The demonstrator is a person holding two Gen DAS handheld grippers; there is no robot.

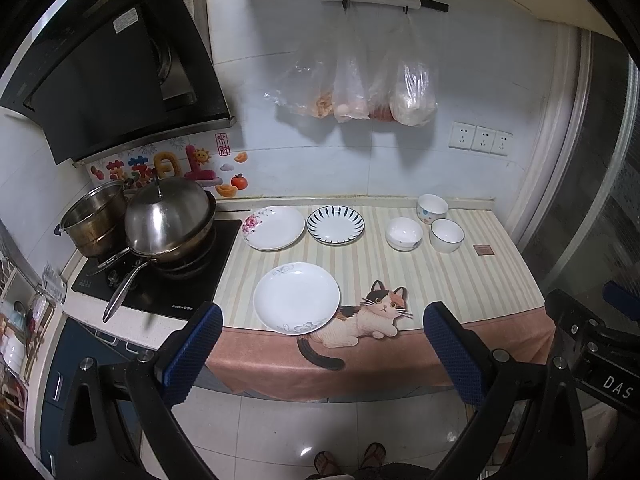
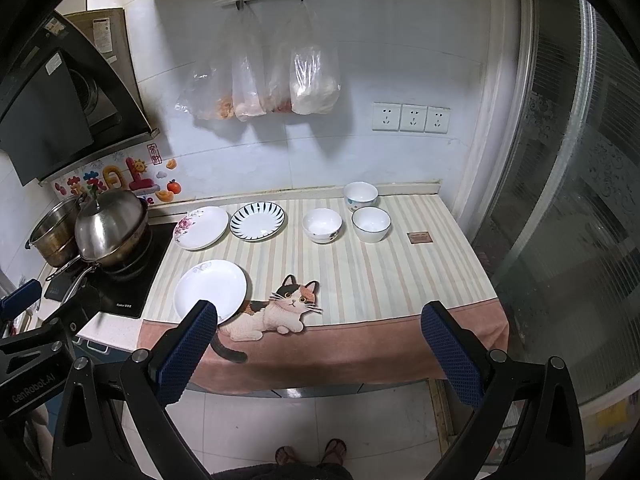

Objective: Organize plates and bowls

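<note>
White plain plate (image 1: 296, 297) near counter's front edge, flowered plate (image 1: 273, 227) and striped plate (image 1: 335, 225) behind, three bowls (image 1: 404, 233) right; left gripper (image 1: 322, 354) wide open, empty | right-wrist view: right gripper (image 2: 319, 351) wide open, empty, before striped cloth (image 2: 384, 276).

white tiled wall (image 1: 320, 160) | pale floor tiles (image 1: 320, 428) | triple sockets (image 2: 411, 117)

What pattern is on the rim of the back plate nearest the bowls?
Dark blue radial stripes around a white centre on the plate; the left wrist view shows it best.
</note>
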